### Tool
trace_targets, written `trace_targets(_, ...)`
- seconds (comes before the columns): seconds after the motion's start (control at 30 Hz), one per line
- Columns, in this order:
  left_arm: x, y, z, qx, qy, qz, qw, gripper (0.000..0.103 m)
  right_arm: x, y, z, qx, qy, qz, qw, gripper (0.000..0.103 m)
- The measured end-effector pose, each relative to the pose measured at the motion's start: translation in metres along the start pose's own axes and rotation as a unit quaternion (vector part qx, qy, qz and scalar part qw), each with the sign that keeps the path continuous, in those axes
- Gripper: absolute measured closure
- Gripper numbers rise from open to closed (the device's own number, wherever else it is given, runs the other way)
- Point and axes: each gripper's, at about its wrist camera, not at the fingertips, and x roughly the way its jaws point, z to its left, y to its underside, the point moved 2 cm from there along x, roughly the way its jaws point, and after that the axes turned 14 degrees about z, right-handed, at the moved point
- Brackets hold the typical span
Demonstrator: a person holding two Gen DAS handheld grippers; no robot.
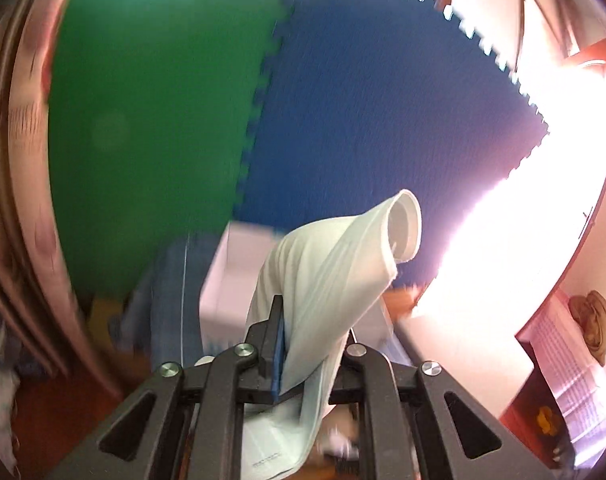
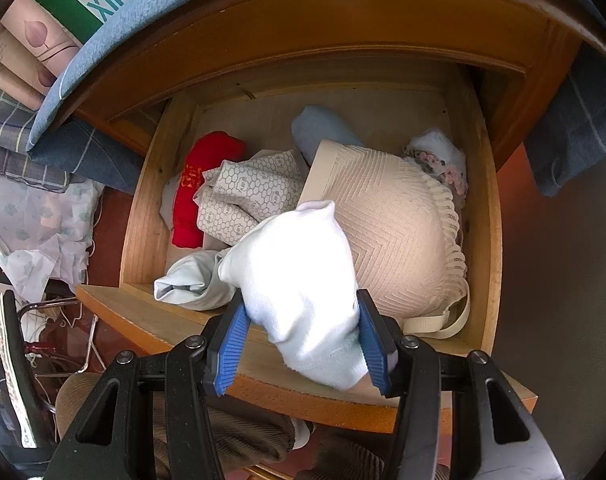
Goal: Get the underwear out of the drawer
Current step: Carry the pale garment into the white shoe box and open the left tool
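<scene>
Underwear filled both tongs: the right tongs (image 2: pixel 303 336) were clamped on a soft white cotton bundle (image 2: pixel 303 280) above the front edge of the open wooden drawer (image 2: pixel 479 208), and the left tongs (image 1: pixel 287 352), pressed together, pinched a pale ribbed garment (image 1: pixel 327 264) in the air. Behind the bundle lay one cream chevron-textured bra (image 2: pixel 391 232), one honeycomb-printed piece (image 2: pixel 247 196), one red piece (image 2: pixel 199 184) and one grey roll (image 2: pixel 323 128). Farthest back, a blue cloth (image 2: pixel 151 28) read "XINCO".
</scene>
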Motion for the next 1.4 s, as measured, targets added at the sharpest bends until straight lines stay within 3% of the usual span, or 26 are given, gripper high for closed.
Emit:
trace_targets(0.17, 0.012, -0.054, -0.008, 0.015, -0.013, -0.036, 0.9992, 0.09, -0.001, 0.002, 0.0, 0.001, -0.003, -0.001, 1.0, 0.054)
trace_targets(0.33, 0.086, -0.081, 0.012, -0.015, -0.012, -0.003, 0.9998, 0.09, -0.002, 0.002, 0.0, 0.003, -0.008, -0.002, 1.0, 0.054)
trace_targets(0.47, 0.145, -0.082, 0.027, -0.037, -0.014, 0.026, 0.9989, 0.09, -0.002, 0.003, 0.0, 0.004, -0.014, -0.003, 1.0, 0.054)
trace_targets(0.77, 0.235, -0.052, 0.056, -0.05, -0.076, 0.085, 0.9922, 0.09, -0.001, 0.003, 0.0, 0.007, -0.025, -0.003, 1.0, 0.054)
trace_targets(1.0, 0.251, -0.024, 0.08, -0.075, -0.096, 0.113, 0.9861, 0.09, -0.001, 0.003, 0.001, 0.004, -0.024, -0.005, 1.0, 0.054)
trace_targets(1.4, 0.239, -0.001, 0.073, -0.139, -0.108, 0.133, 0.9754, 0.09, -0.001, 0.004, 0.003, 0.004, -0.022, -0.007, 1.0, 0.054)
